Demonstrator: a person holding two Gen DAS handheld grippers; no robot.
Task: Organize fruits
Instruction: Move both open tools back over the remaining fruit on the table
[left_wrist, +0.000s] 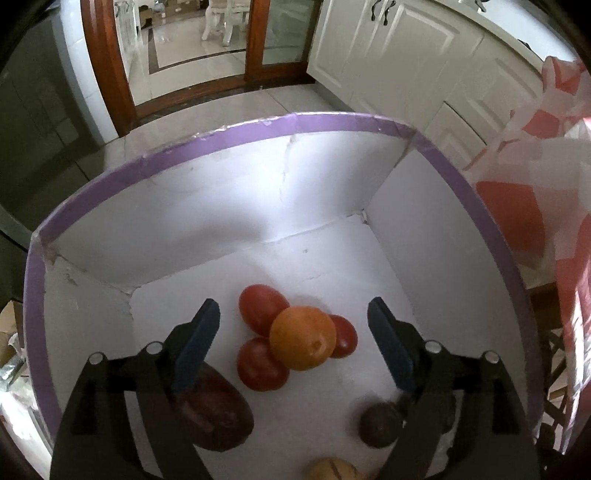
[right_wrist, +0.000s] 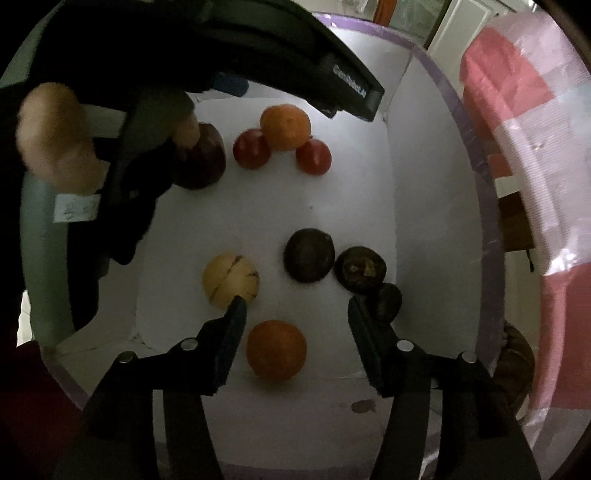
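Note:
A white box with a purple rim (left_wrist: 280, 123) holds the fruit. In the left wrist view my left gripper (left_wrist: 293, 325) is open above an orange (left_wrist: 303, 338) that rests among three red tomatoes (left_wrist: 260, 308). A dark red fruit (left_wrist: 218, 410) lies under the left finger. In the right wrist view my right gripper (right_wrist: 295, 314) is open above a second orange (right_wrist: 276, 350). A pale yellow striped fruit (right_wrist: 231, 280) lies by its left finger, and three dark brown fruits (right_wrist: 309, 254) by its right finger. The box rim also shows in this view (right_wrist: 491, 206).
A red and white checked cloth (left_wrist: 546, 206) hangs right of the box; it also shows in the right wrist view (right_wrist: 524, 155). White cabinets (left_wrist: 406, 55) and a wooden door frame (left_wrist: 107, 70) stand beyond. The person's hand (right_wrist: 55, 140) holds the left gripper over the box.

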